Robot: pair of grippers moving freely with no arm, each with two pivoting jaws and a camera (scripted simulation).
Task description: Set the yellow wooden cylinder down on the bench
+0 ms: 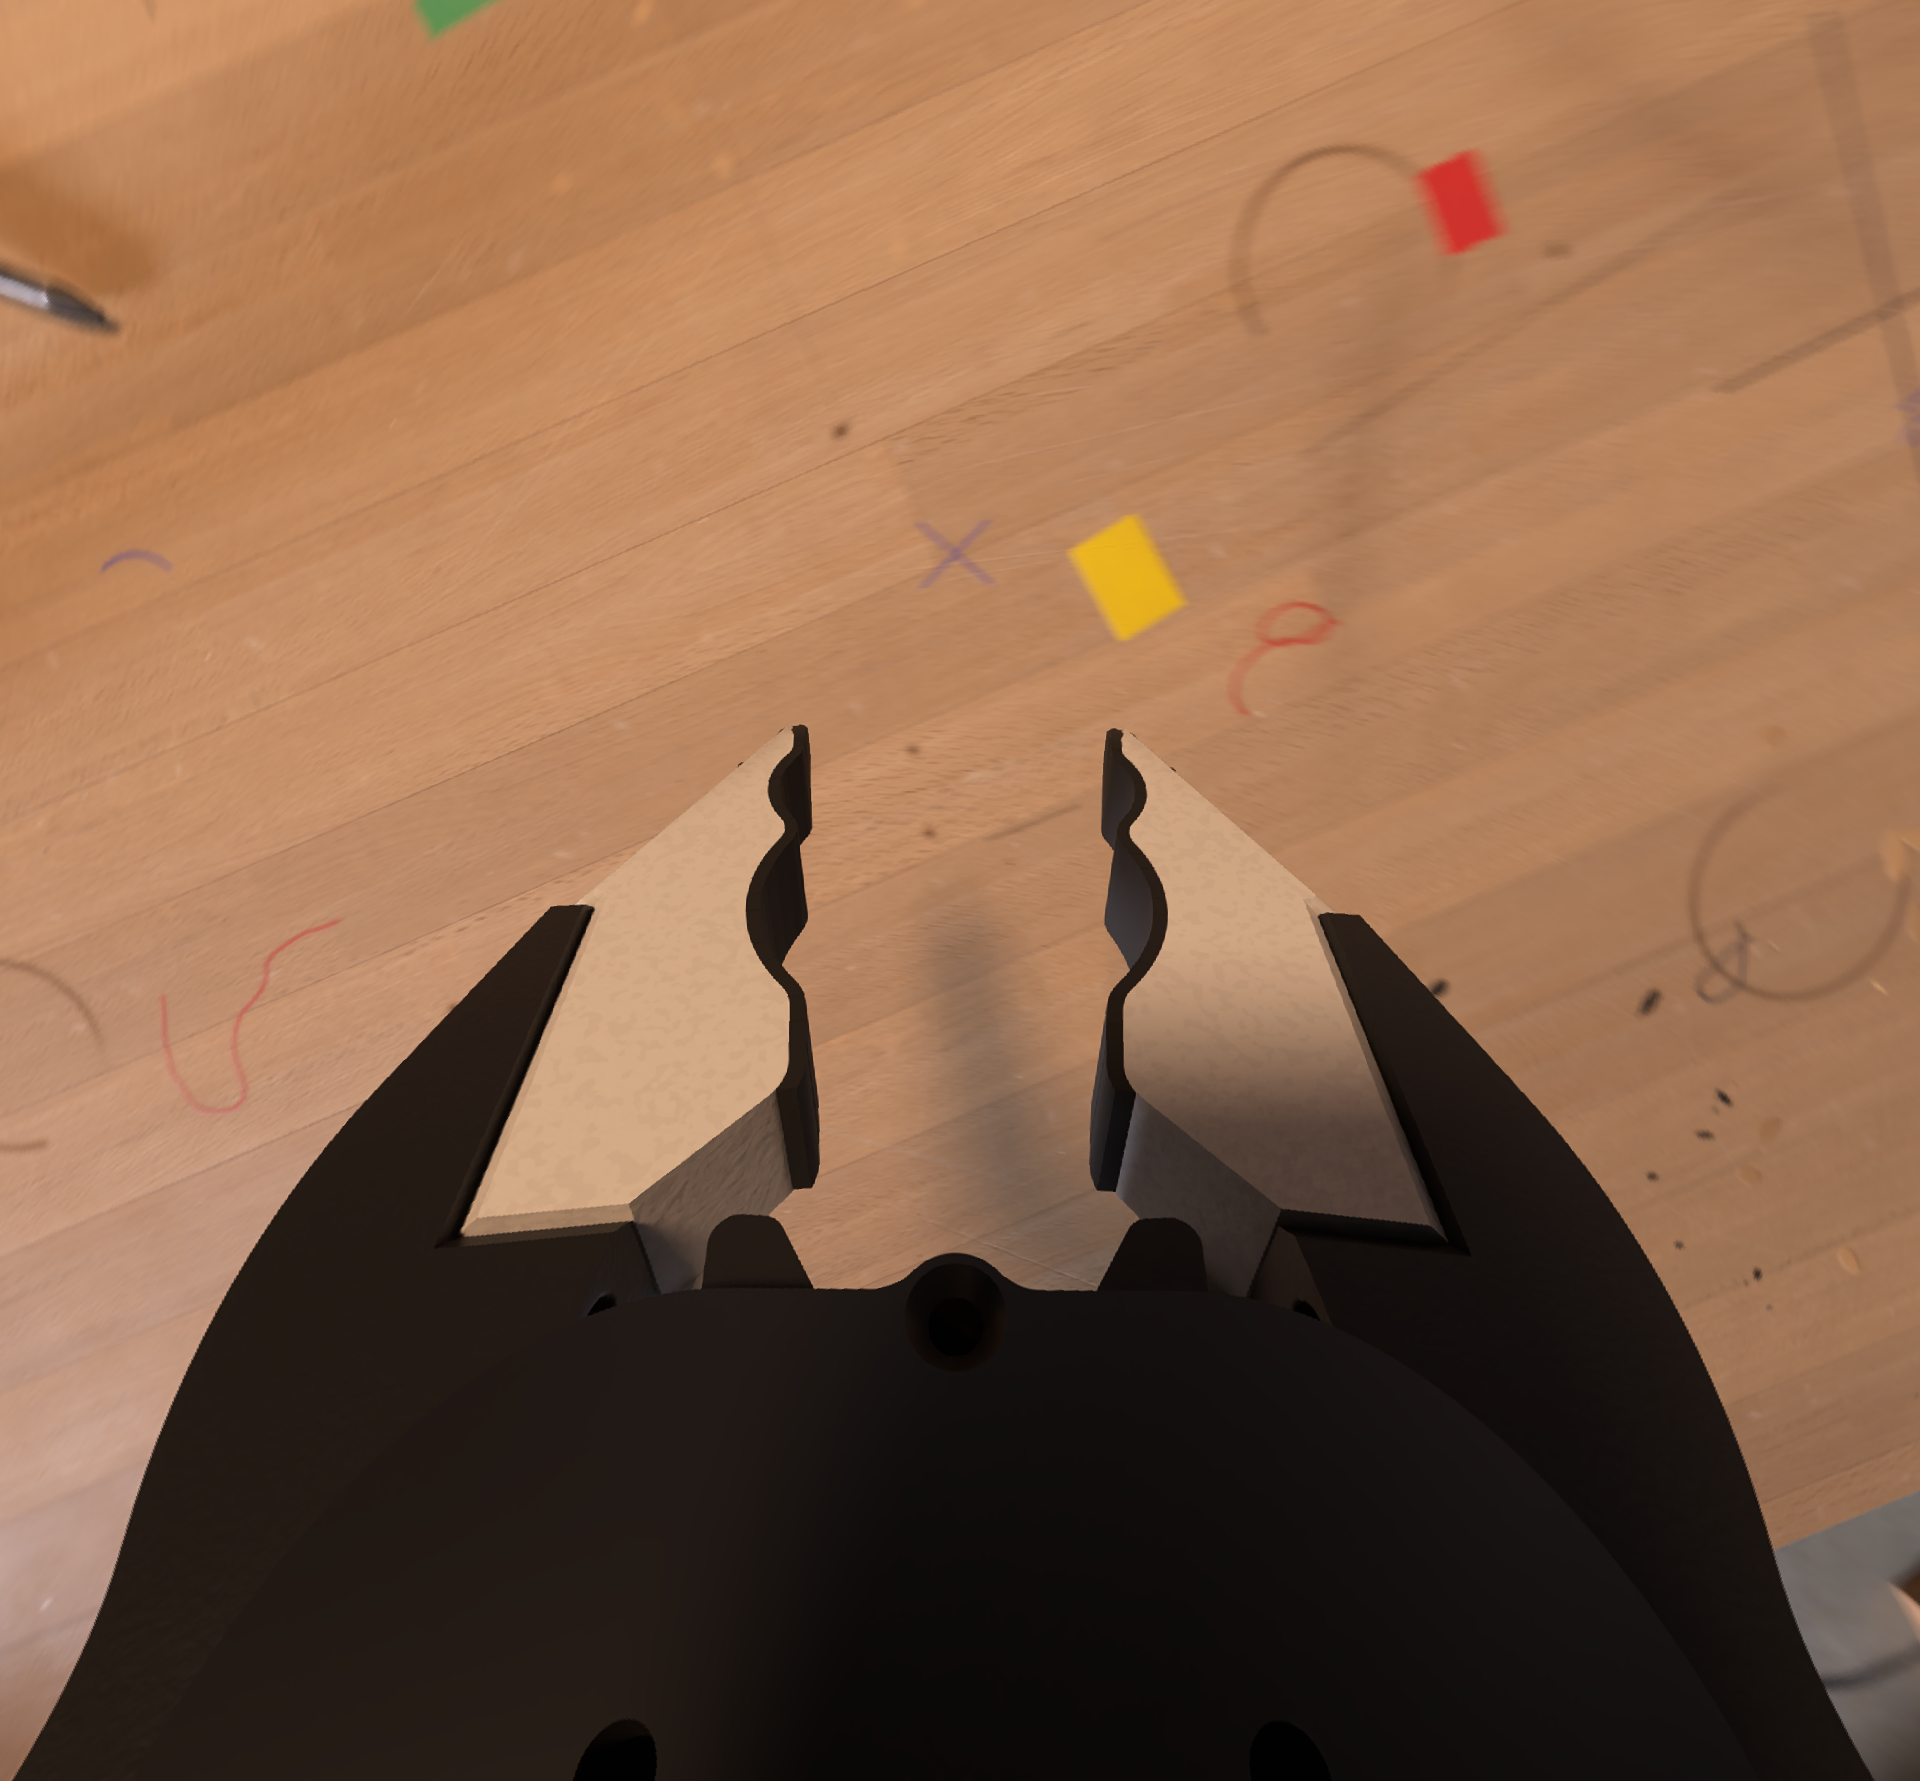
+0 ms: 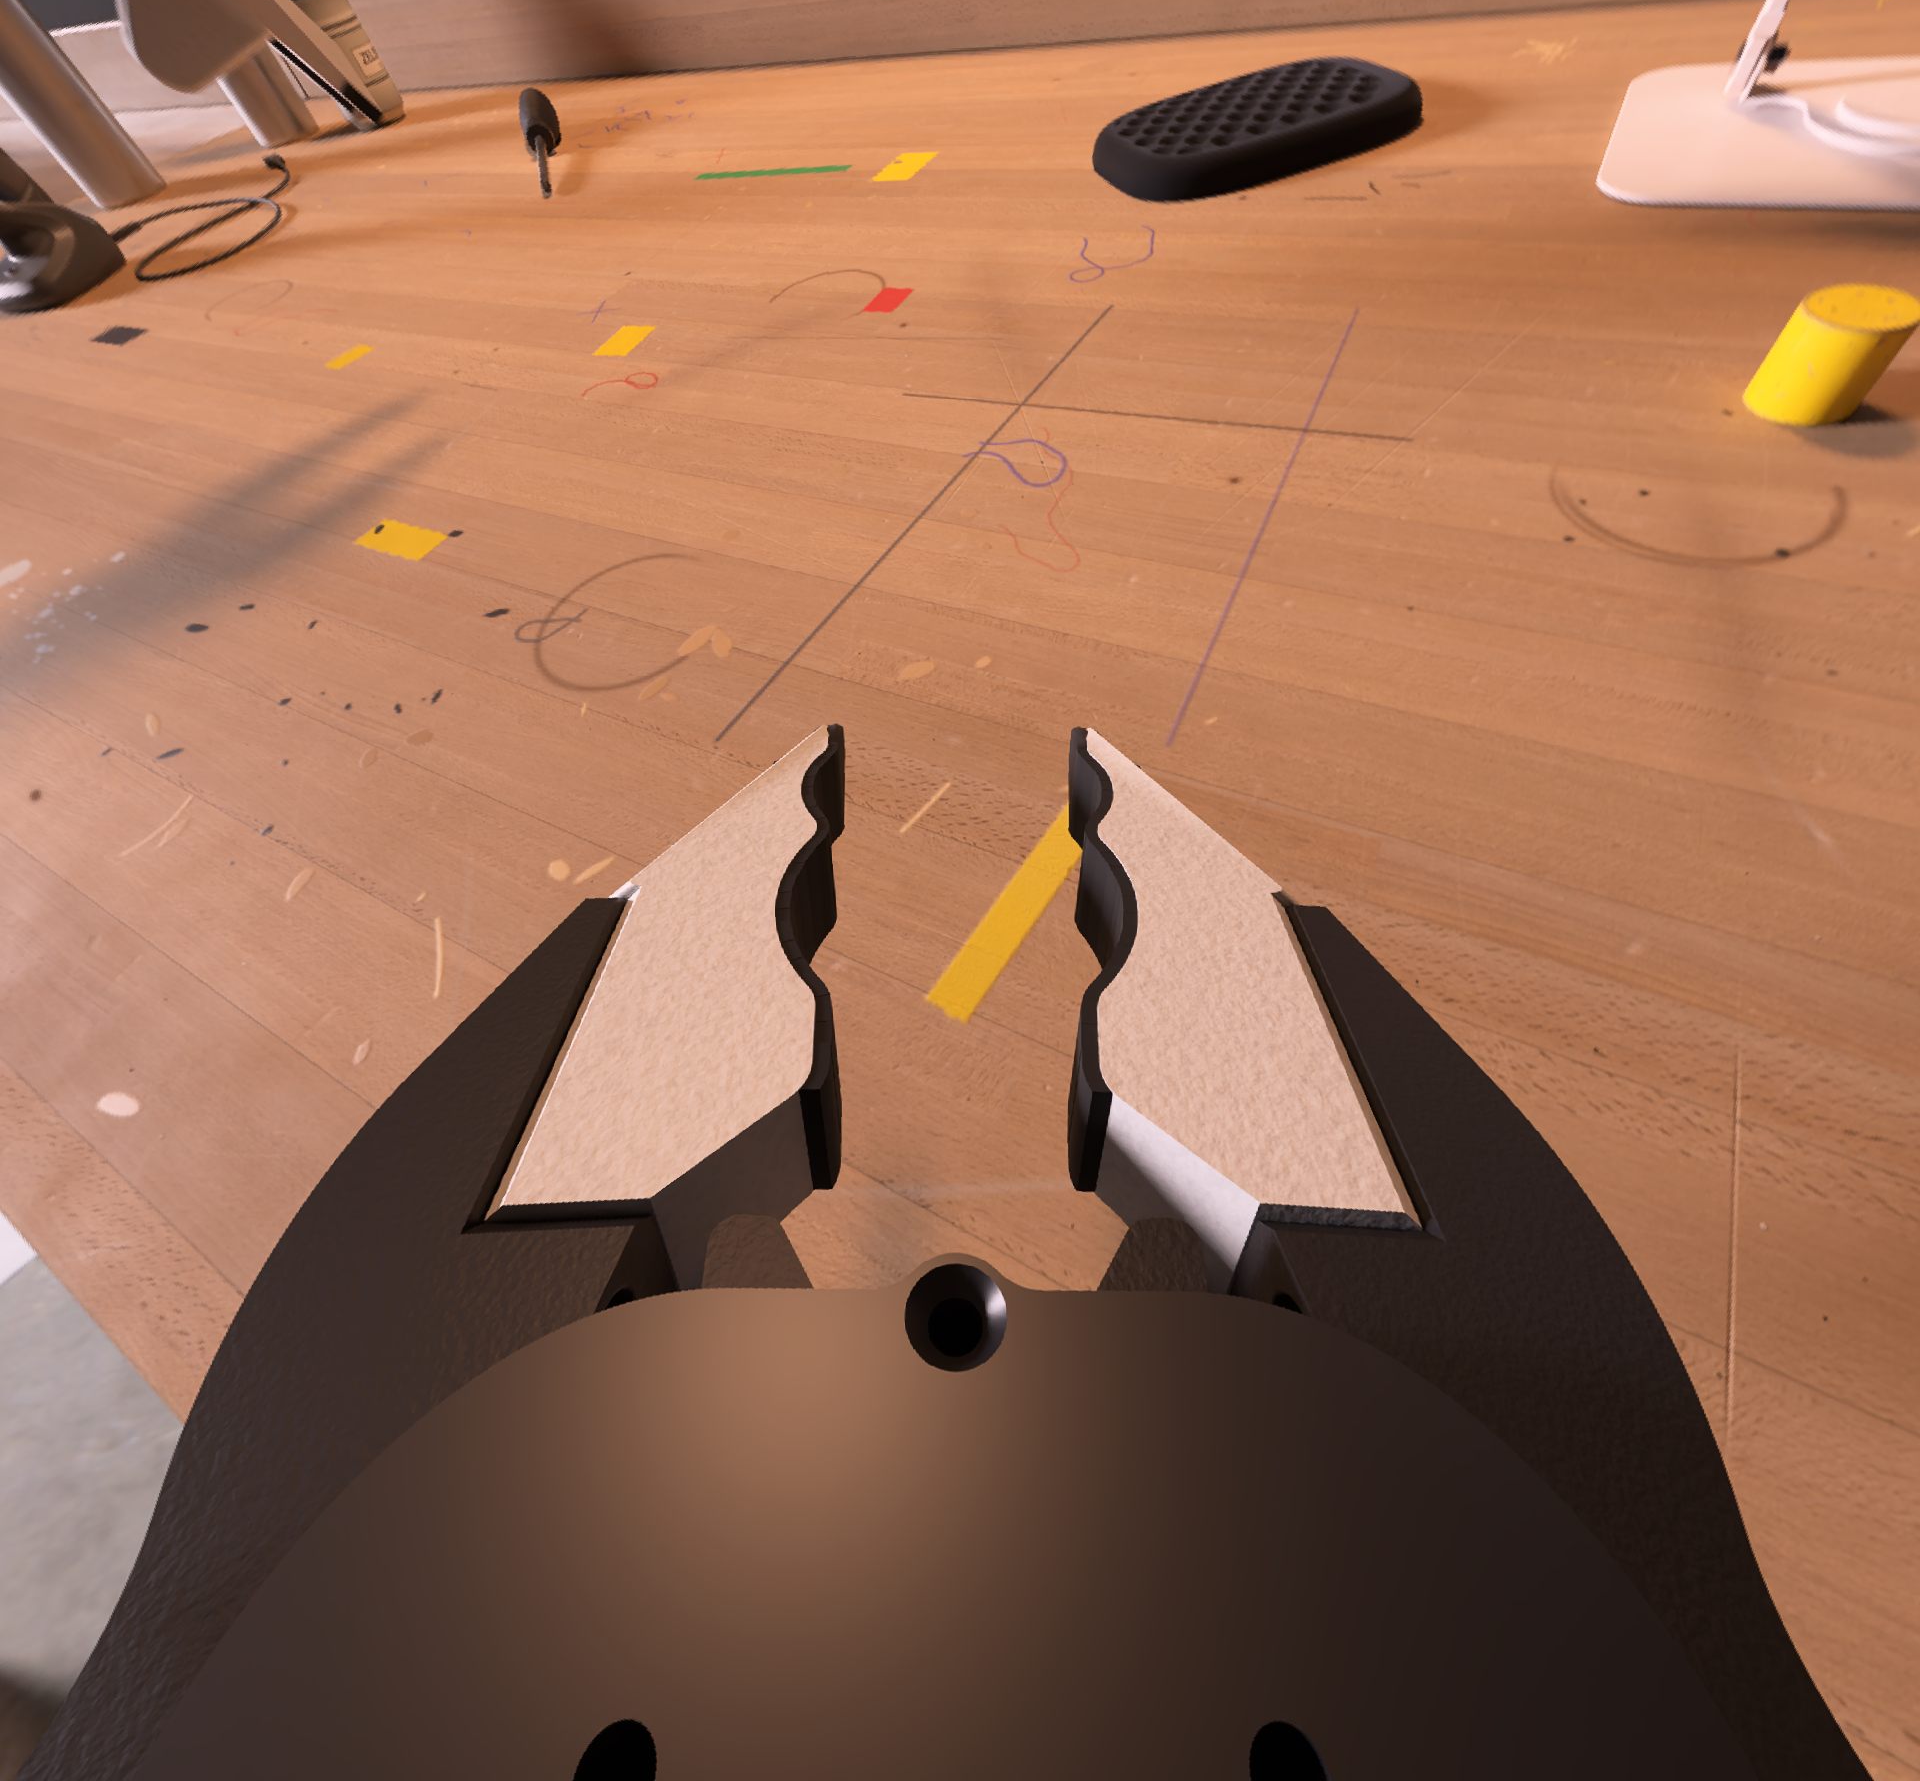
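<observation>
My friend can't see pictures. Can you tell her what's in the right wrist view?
The right claw is open and empty above a scuffed wooden bench. The yellow wooden cylinder stands on the bench, far off to the right. A black perforated oval pad and a small black-handled screwdriver lie near the back.

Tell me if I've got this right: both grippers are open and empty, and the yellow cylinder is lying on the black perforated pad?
Not quite. The right wrist view shows the yellow cylinder lying on the bare bench, well apart from the black perforated pad. Both the left gripper and right gripper are indeed open and empty.
</observation>
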